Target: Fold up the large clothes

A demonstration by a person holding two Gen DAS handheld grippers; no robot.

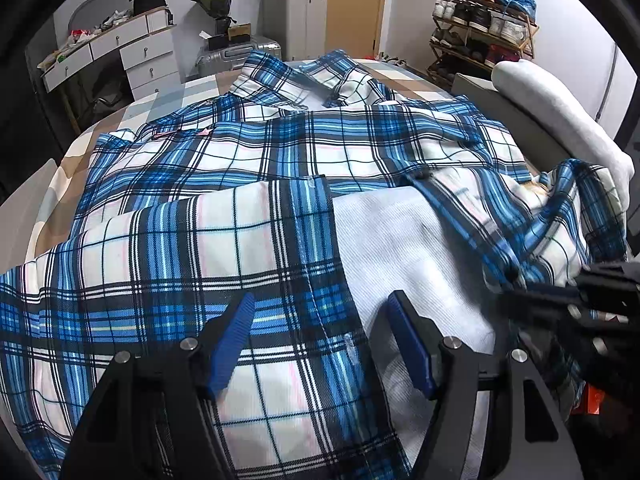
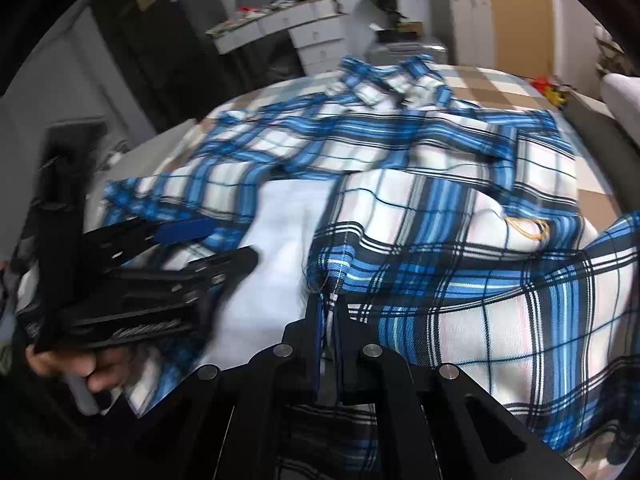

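- Below us, we see a bed [image 1: 60, 168] covered by a sheet checked in tan, pale blue and cream; it fills the middle of the room in both views.
- Across it we have a large blue, white and black plaid shirt [image 1: 248, 160], lying open with its collar [image 1: 280, 80] toward the far end and its white inner lining [image 1: 400, 240] exposed near us.
- We hold the left gripper [image 1: 320, 320] low over the near hem; its 2 blue-padded fingers [image 1: 232, 344] stand apart, with the buttoned front edge of the shirt between them, and the pads do not press the cloth.
- We hold the right gripper [image 2: 329, 308] with its jaws closed tight on an edge of the plaid fabric, which bunches up out of the pinch; this view is blurred.
- In the right wrist view we see a hand [image 2: 88, 368] gripping the handle of the left gripper at the left.
- Beyond the bed's far end we see a white chest of drawers [image 1: 140, 56] with clutter on top, a silver hard-shell suitcase [image 1: 236, 54] lying flat, and a taller white suitcase [image 1: 296, 20] standing beside a wooden door [image 1: 352, 4].
- At the right wall we note a wooden shoe rack [image 1: 480, 28] full of sneakers.
- Just beside the bed's right edge we see a pale grey padded roll [image 1: 560, 112] resting on a grey frame.
- Walls look plain and light.
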